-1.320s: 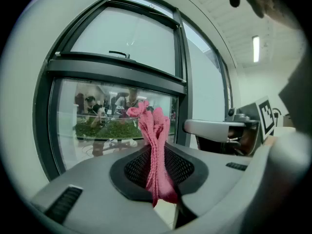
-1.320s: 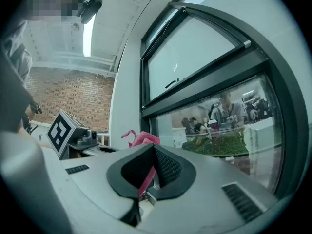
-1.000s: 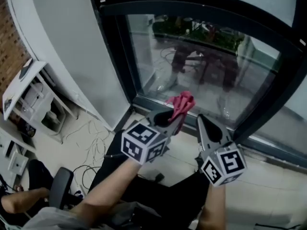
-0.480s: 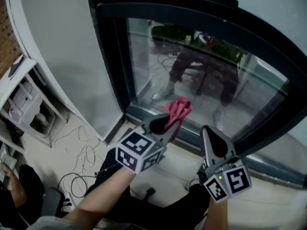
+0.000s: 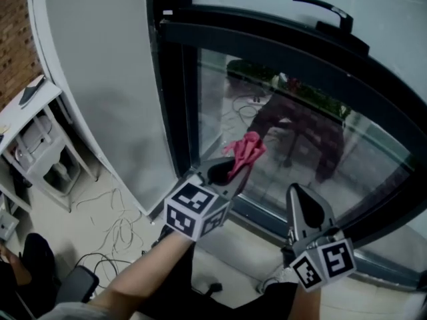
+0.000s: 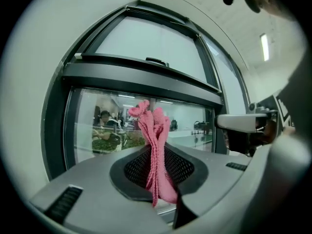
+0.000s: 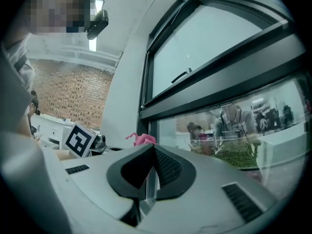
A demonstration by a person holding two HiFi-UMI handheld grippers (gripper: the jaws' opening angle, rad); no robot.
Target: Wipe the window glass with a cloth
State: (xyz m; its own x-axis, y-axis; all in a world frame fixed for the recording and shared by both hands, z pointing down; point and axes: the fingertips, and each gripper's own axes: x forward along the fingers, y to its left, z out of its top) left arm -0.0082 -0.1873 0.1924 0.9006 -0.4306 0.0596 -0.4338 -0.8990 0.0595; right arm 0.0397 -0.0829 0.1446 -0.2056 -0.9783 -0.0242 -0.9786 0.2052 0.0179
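Note:
My left gripper [image 5: 233, 169] is shut on a bunched pink cloth [image 5: 245, 149], which sticks up past the jaw tips toward the lower window pane [image 5: 300, 139]. In the left gripper view the pink cloth [image 6: 155, 150] is pinched between the closed jaws, in front of the glass [image 6: 117, 126]. The cloth looks close to the glass; I cannot tell if it touches. My right gripper [image 5: 301, 202] is shut with nothing in it, lower and to the right, near the bottom frame. From the right gripper view the cloth [image 7: 141, 139] shows at the left.
A dark window frame [image 5: 167, 92] with a handle [image 5: 323, 9] on the upper sash surrounds the glass. A grey wall panel [image 5: 100, 92] stands at left, a white shelf unit [image 5: 33, 145] further left, and cables [image 5: 113, 225] lie on the floor.
The view has tilted upward and both grippers have risen along the window. The left gripper with the cloth now sits higher against the lower pane. The right gripper stayed shut.

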